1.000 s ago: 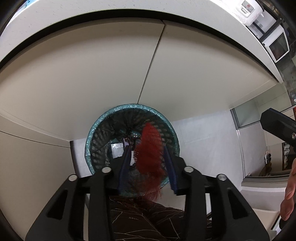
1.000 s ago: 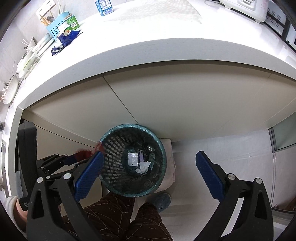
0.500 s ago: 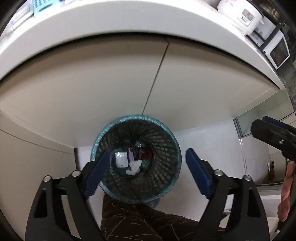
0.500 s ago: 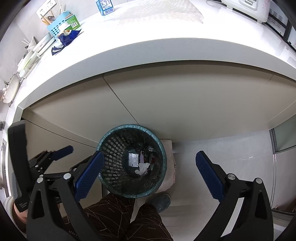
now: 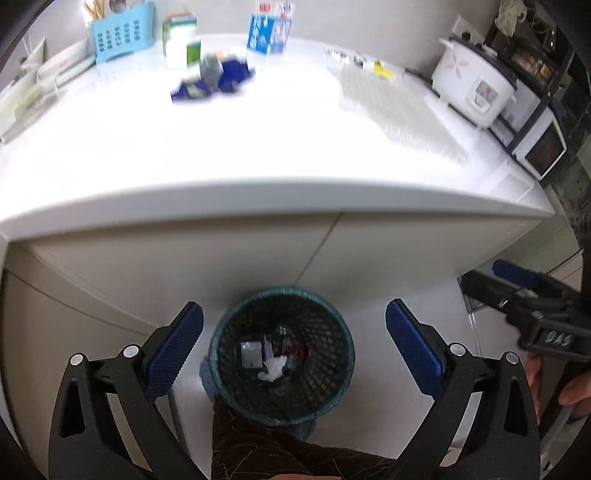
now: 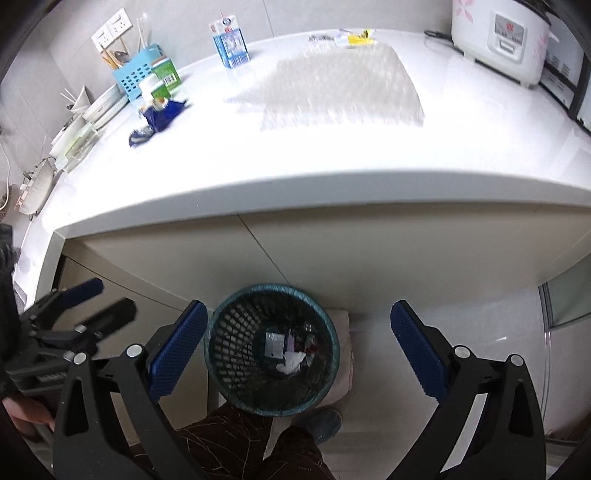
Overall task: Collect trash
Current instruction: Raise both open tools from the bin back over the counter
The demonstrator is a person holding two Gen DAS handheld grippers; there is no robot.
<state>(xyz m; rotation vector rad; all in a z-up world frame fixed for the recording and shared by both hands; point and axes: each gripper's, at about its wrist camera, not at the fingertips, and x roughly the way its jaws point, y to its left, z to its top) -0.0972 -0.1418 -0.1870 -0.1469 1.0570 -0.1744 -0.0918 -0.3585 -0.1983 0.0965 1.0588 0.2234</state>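
Note:
A teal mesh trash bin (image 5: 282,354) stands on the floor below the counter; it also shows in the right wrist view (image 6: 271,349). It holds a white crumpled tissue (image 5: 272,367), a silver packet (image 5: 251,354) and a red wrapper (image 5: 297,347). My left gripper (image 5: 293,350) is open and empty above the bin. My right gripper (image 6: 297,349) is open and empty above it too. A blue crumpled wrapper (image 5: 218,79) lies on the white counter (image 5: 258,140), also visible in the right wrist view (image 6: 159,114).
On the counter are a blue milk carton (image 6: 229,46), a light blue basket (image 5: 122,31), a green-and-white box (image 5: 181,42), a bubble-wrap sheet (image 6: 332,86), small yellow scraps (image 6: 356,36) and a rice cooker (image 6: 498,35). My legs (image 6: 258,446) are below the bin.
My left gripper opened and the red wrapper dropped into the bin. Both grippers then rose and tilted up, bringing the countertop into view.

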